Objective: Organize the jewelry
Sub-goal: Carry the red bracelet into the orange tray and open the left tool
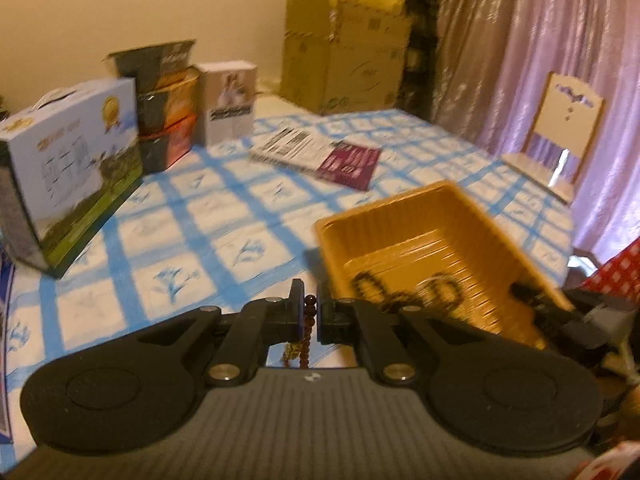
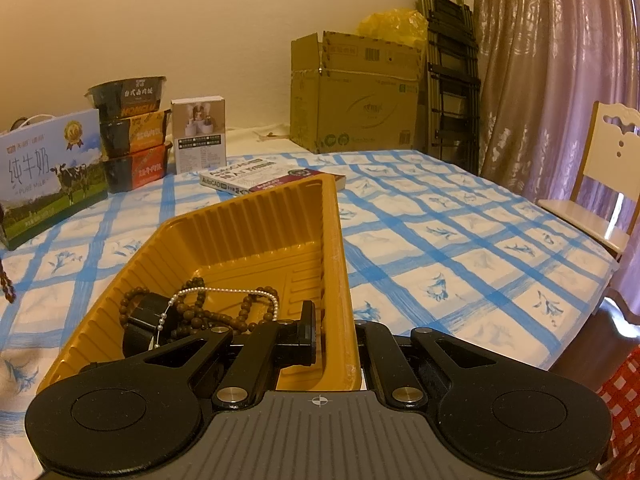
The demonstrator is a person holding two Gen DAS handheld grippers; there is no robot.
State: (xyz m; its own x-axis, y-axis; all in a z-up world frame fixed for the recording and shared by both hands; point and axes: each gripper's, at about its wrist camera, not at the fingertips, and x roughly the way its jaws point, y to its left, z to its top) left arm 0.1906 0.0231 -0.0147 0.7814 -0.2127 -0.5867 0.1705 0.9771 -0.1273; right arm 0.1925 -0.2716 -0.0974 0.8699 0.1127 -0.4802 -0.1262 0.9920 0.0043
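Observation:
My left gripper point(image 1: 310, 314) is shut on a dark red bead bracelet point(image 1: 309, 322) that hangs down between the fingers, just left of the yellow plastic tray point(image 1: 404, 216). My right gripper point(image 2: 334, 330) is shut on the tray's right wall point(image 2: 334, 240). Inside the tray lie a brown bead string point(image 2: 200, 312), a white pearl necklace point(image 2: 224, 291) and a black watch-like piece point(image 2: 144, 320). The hanging bracelet also shows at the left edge of the right wrist view point(image 2: 7, 284).
The table has a blue-and-white checked cloth point(image 2: 460, 240). On it are a milk carton box point(image 2: 44, 176), stacked food tubs point(image 2: 132, 132), a small white box point(image 2: 198, 134) and a book point(image 2: 256, 178). A cardboard box point(image 2: 356, 96) and a chair point(image 2: 600, 184) stand behind and right.

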